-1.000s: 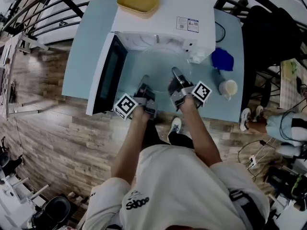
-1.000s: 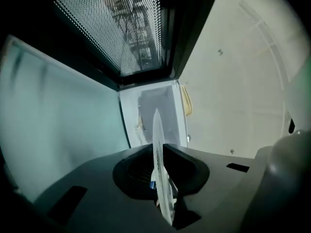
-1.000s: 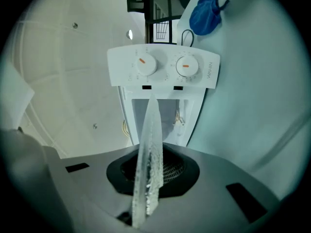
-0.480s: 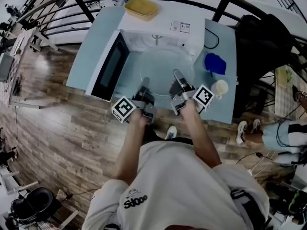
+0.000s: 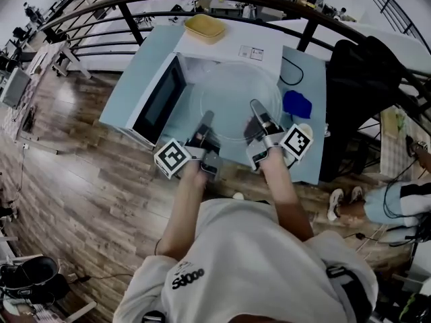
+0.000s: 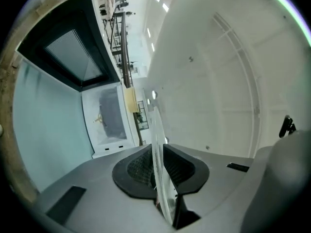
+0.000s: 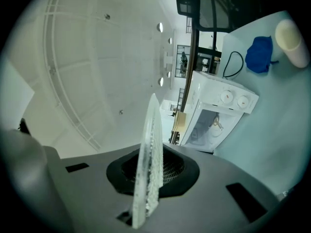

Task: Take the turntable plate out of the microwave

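The clear glass plate (image 5: pixel 232 98) is out of the microwave (image 5: pixel 225 49), held in the air just in front of its open mouth and lying roughly flat, above the table (image 5: pixel 131 79). Both grippers grip the plate's near rim, the side away from the microwave. The left gripper (image 5: pixel 206 118) is clamped on the rim nearer the door (image 5: pixel 160 101), which hangs open off the microwave's left side. In the left gripper view, the rim (image 6: pixel 157 144) runs edge-on between the dark ribbed pads (image 6: pixel 140 168), and the jaws are closed narrowly onto the glass. The right gripper (image 5: pixel 256 108) holds the rim on the side nearer the microwave's control panel. In the right gripper view, the glass edge (image 7: pixel 150 144) stands between its pads (image 7: pixel 171 169), with the jaws pinched almost together on it. That same view shows the microwave (image 7: pixel 218 111) beyond the plate, with no plate in the cavity. A yellow tray (image 5: pixel 205 25) sits on top of the microwave. To the microwave's right, a blue cloth (image 5: pixel 296 104) lies on the table, with a pale cup (image 5: pixel 304 129) just in front of the cloth and a black cable (image 5: pixel 291 73) looping behind it.
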`<action>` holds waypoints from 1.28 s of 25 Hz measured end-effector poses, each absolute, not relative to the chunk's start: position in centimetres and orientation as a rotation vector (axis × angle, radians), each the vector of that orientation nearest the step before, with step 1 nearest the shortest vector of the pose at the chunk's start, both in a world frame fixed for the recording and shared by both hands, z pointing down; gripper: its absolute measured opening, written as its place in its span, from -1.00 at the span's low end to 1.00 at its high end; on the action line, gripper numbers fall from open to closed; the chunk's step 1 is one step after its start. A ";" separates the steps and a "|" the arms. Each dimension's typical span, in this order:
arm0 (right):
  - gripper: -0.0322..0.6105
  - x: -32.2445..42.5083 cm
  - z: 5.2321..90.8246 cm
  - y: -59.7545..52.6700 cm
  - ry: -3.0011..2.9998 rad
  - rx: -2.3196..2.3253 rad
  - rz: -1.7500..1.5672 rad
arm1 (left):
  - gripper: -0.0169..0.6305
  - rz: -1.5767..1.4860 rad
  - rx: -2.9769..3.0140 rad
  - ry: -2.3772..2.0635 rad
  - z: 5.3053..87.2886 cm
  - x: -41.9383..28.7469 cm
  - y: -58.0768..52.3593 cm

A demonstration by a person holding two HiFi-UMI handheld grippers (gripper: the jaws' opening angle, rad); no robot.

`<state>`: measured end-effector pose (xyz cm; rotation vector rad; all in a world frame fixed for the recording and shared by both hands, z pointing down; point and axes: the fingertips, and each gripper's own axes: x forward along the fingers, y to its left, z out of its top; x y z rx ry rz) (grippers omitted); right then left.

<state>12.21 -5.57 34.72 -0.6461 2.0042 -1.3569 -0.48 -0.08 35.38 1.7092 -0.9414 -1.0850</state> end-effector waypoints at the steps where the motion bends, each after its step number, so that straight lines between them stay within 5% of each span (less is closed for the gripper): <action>1: -0.84 12.4 34.1 -5.2 2.006 -0.640 -1.350 | -0.77 -1.088 1.715 -0.943 34.9 -0.3 0.3; 32: -0.84 13.6 31.0 -3.0 2.066 -0.630 -1.359 | -0.77 -1.085 1.709 -0.980 32.1 0.9 2.8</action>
